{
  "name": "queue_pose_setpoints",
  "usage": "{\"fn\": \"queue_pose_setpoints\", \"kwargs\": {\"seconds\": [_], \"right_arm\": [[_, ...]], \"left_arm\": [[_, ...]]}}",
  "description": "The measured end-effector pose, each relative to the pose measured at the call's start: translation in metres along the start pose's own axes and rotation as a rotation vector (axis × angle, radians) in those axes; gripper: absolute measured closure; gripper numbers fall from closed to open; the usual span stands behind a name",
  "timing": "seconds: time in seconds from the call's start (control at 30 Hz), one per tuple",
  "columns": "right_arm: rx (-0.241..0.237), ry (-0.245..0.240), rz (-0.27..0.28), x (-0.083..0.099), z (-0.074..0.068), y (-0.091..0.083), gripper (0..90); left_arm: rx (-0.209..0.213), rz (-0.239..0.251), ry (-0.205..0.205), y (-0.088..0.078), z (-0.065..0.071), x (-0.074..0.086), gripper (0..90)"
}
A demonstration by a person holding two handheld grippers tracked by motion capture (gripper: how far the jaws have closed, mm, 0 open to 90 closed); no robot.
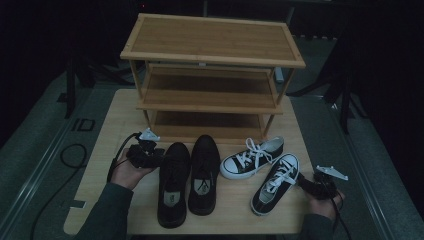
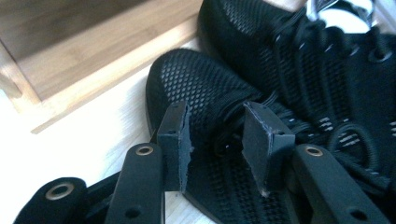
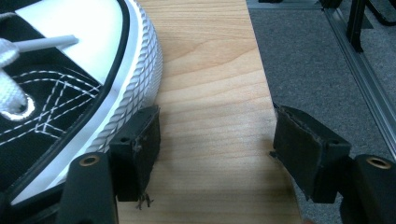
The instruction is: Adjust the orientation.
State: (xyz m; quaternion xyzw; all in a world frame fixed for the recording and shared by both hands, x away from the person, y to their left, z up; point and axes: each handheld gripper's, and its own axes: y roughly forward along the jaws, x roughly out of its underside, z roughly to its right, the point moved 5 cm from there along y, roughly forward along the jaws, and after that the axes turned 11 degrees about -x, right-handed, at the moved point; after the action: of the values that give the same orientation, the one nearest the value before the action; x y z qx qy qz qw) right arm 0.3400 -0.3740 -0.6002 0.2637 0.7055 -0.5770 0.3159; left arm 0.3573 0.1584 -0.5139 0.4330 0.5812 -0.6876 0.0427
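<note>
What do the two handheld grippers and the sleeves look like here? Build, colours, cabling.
Both are black two-jaw units. The left gripper and right gripper each carry a grey three-cornered plate on top and trail a black cable. In the gripper views the jaws are black bars with brass-coloured rivets, ending in blocky black pads with worn, frayed edges. The person wears dark grey-green long sleeves.

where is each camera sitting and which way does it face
High view: above the person's side, facing forward and down on the table, shoe rack, four shoes; forearms, both claws show.
Left gripper view: on the left claw, looking along its jaws at the black mesh shoe.
Right gripper view: on the right claw, facing the table edge beside the white-soled sneaker.
Shared: both shoes appear from above too.
</note>
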Motion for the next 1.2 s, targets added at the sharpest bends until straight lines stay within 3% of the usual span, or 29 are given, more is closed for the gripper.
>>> {"fn": "queue_pose_setpoints", "kwargs": {"seconds": [0.13, 0.17, 0.2, 0.27, 0.47, 0.67, 0.97, 1.2], "right_arm": [[0.0, 0.0, 0.0, 0.0, 0.0, 0.0, 31.5], [0.0, 0.0, 0.0, 0.0, 0.0, 0.0, 31.5], [0.0, 0.0, 0.0, 0.0, 0.0, 0.0, 31.5], [0.0, 0.001, 0.0, 0.0, 0.0, 0.0, 31.5], [0.0, 0.001, 0.0, 0.0, 0.0, 0.0, 31.5], [0.0, 0.0, 0.0, 0.0, 0.0, 0.0, 31.5], [-0.001, 0.001, 0.0, 0.0, 0.0, 0.0, 31.5], [-0.001, 0.001, 0.0, 0.0, 0.0, 0.0, 31.6]], "left_arm": [[0.013, -0.034, -0.001, 0.009, 0.001, 0.004, 71.2], [0.018, -0.039, 0.003, 0.01, 0.001, 0.004, 84.0], [0.033, -0.033, -0.002, 0.01, 0.002, 0.004, 84.0], [0.02, -0.033, 0.014, 0.01, 0.003, 0.002, 88.0], [-0.011, -0.032, 0.042, 0.01, 0.005, -0.006, 89.1], [-0.013, -0.007, 0.011, 0.01, -0.004, -0.014, 89.1], [-0.02, 0.007, 0.008, 0.016, -0.013, -0.035, 89.1], [-0.06, -0.001, -0.001, 0.03, -0.021, -0.045, 89.0]]}}
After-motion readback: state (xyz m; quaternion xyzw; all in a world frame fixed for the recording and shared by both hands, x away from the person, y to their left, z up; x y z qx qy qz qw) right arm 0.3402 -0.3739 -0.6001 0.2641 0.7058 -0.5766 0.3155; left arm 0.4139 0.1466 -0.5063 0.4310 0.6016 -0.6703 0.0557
